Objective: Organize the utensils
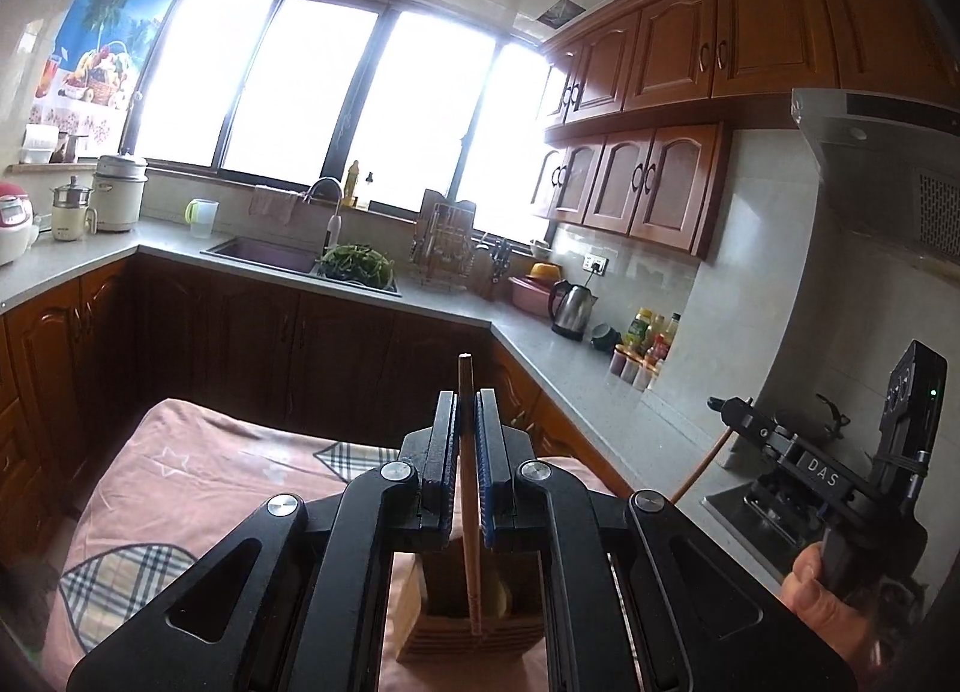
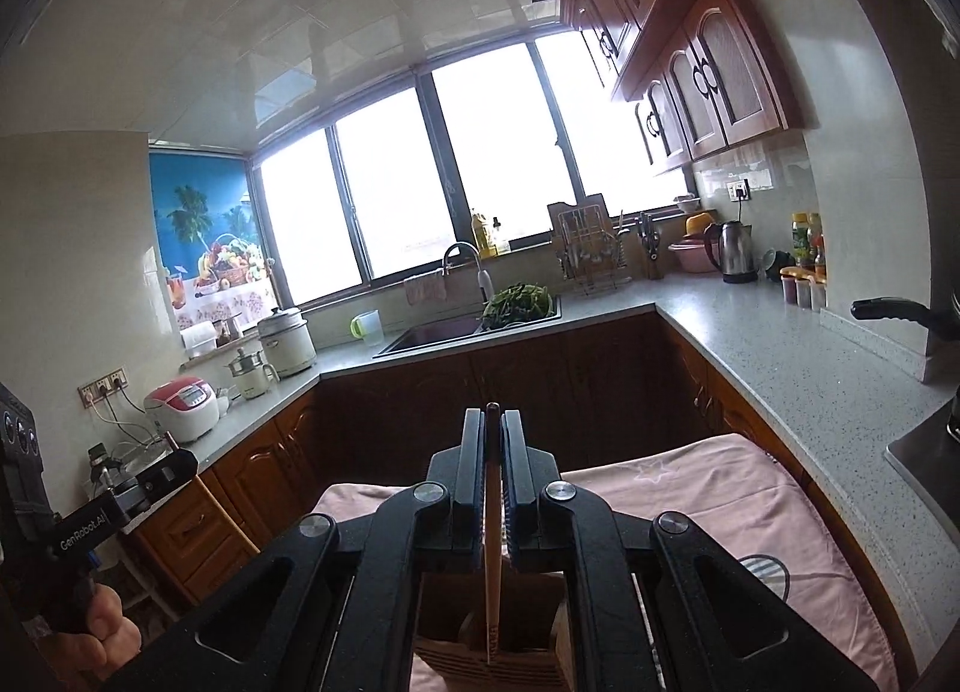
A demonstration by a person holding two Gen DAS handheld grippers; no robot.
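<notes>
From the left wrist view, the left gripper is clamped on a wooden chopstick that stands nearly upright between its two pads, the top end poking just above the fingertips. The lower end reaches down into a slatted wooden utensil holder directly below the jaws, sitting on a pink cloth with plaid patches. Off to the right, the right gripper is seen side-on, a hand around its grip; whether it holds anything cannot be told from here.

From the right wrist view, the right gripper is closed on a second chopstick, dark-tipped at the top and pale lower down. It too runs down into the utensil holder under the fingers, on the pink cloth. The left gripper's body shows at the left edge.
</notes>
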